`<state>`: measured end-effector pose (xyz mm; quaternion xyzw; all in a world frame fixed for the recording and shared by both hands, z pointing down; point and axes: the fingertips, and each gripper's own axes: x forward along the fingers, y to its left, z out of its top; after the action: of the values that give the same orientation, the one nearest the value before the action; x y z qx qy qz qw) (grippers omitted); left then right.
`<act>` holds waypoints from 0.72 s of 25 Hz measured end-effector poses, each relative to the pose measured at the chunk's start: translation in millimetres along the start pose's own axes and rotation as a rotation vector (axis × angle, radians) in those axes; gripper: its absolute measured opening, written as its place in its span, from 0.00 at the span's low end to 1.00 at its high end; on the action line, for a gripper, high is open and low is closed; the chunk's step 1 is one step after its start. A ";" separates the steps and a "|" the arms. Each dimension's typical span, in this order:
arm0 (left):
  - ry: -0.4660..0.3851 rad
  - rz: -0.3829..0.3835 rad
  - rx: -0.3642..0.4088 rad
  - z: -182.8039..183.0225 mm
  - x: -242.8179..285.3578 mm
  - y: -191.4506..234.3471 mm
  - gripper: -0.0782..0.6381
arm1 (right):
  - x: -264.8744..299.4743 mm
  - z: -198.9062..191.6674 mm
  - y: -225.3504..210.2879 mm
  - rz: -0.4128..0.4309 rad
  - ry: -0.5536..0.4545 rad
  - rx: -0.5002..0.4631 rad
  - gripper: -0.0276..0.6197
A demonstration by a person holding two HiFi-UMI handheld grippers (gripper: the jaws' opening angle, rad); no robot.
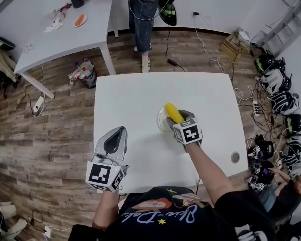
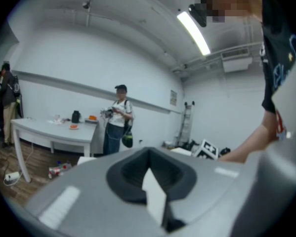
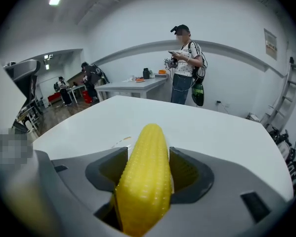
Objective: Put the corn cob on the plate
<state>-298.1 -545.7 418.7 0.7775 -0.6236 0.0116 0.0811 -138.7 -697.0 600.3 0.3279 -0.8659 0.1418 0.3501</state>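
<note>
Corn cob (image 1: 173, 112) pinched in the right gripper (image 1: 176, 119) at the plate (image 1: 161, 122)

Jaws clamp the cob's sides, its tip pointing past the plate's far rim; the plate lies well in from every edge of the white table (image 1: 135, 92), bare top around it. Left gripper (image 1: 119, 134), jaws pressed together, hangs well left of the plate

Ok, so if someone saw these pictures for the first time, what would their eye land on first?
The bright yellow corn cob stands out, clamped between the jaws of the right gripper over a clear plate near the middle of the white table. The left gripper hangs at the table's near left edge, jaws together and empty. A person stands beyond the far edge.
</note>
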 end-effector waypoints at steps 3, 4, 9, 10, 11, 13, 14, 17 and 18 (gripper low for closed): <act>-0.006 0.001 -0.007 0.6 2.9 -0.2 0.11 | 1.6 2.0 -3.3 -0.013 -0.033 -0.001 0.46; -0.006 -0.003 -0.009 0.2 2.9 -1.8 0.11 | 0.9 4.9 -3.0 -0.013 -0.052 -0.008 0.46; 0.003 -0.019 -0.007 -3.5 -1.1 -10.3 0.11 | -20.7 27.2 -1.4 -0.028 -0.146 -0.040 0.46; 0.004 -0.020 -0.004 -3.5 -1.9 -12.8 0.11 | -32.1 33.3 -2.1 -0.039 -0.186 -0.029 0.46; 0.006 -0.022 0.001 -3.5 -3.0 -16.2 0.11 | -45.9 38.9 -2.6 -0.049 -0.233 -0.009 0.46; 0.007 -0.027 0.016 -3.5 -6.3 -25.2 0.11 | -77.4 46.7 -0.8 -0.057 -0.332 0.041 0.46; 0.005 -0.030 0.024 -3.1 -8.1 -29.9 0.11 | -93.6 49.4 1.5 -0.055 -0.378 0.063 0.46; -0.009 -0.042 0.041 0.8 -13.2 -43.1 0.11 | -138.6 54.4 9.3 -0.049 -0.489 0.106 0.46; -0.012 -0.047 0.047 2.6 -14.8 -47.6 0.11 | -150.8 53.8 11.1 -0.055 -0.513 0.111 0.46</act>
<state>-255.3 -521.8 409.0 0.7937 -0.6051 0.0195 0.0593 -92.4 -643.6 456.1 0.3951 -0.9080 0.0920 0.1043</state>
